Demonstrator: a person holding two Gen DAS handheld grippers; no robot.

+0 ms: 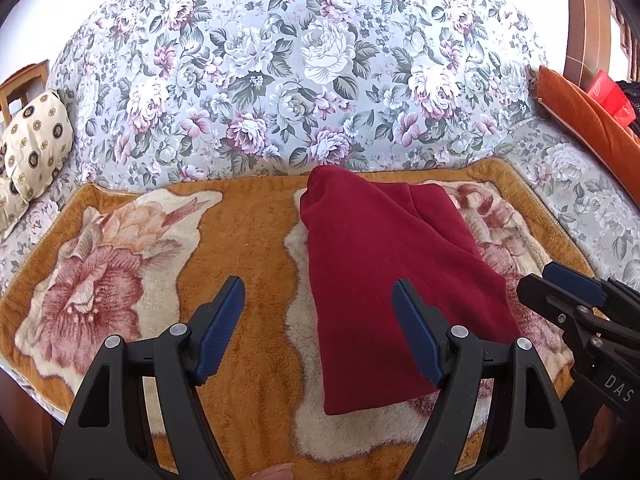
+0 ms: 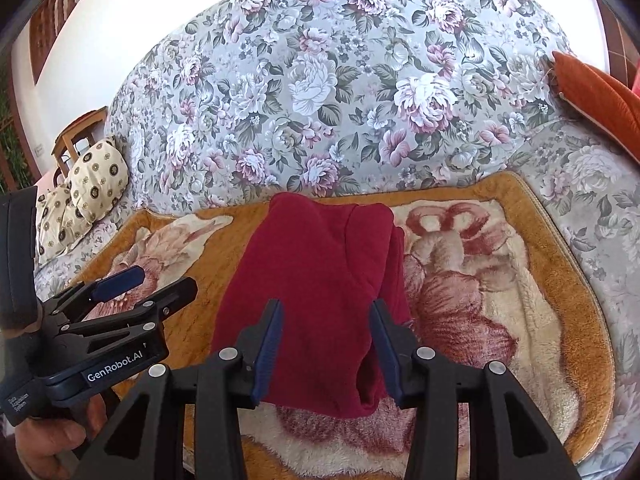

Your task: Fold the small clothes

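Garment [image 2: 316, 300] folded into a narrow stack on blanket [image 2: 500, 320], at 12 o'clock from right tool [image 2: 326, 316]. Both tools open, empty; left tool [image 1: 318, 300] at 9 o'clock. Probably one cross-fold left.

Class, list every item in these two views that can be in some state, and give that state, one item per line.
Left tongs: open, holding nothing.
Right tongs: open, holding nothing.
Dark red fleece garment: folded, lying flat on the blanket.
Orange plush flower-patterned blanket: spread flat over the sofa seat.
Cream cushion with round dark motifs: leaning at the sofa's end.
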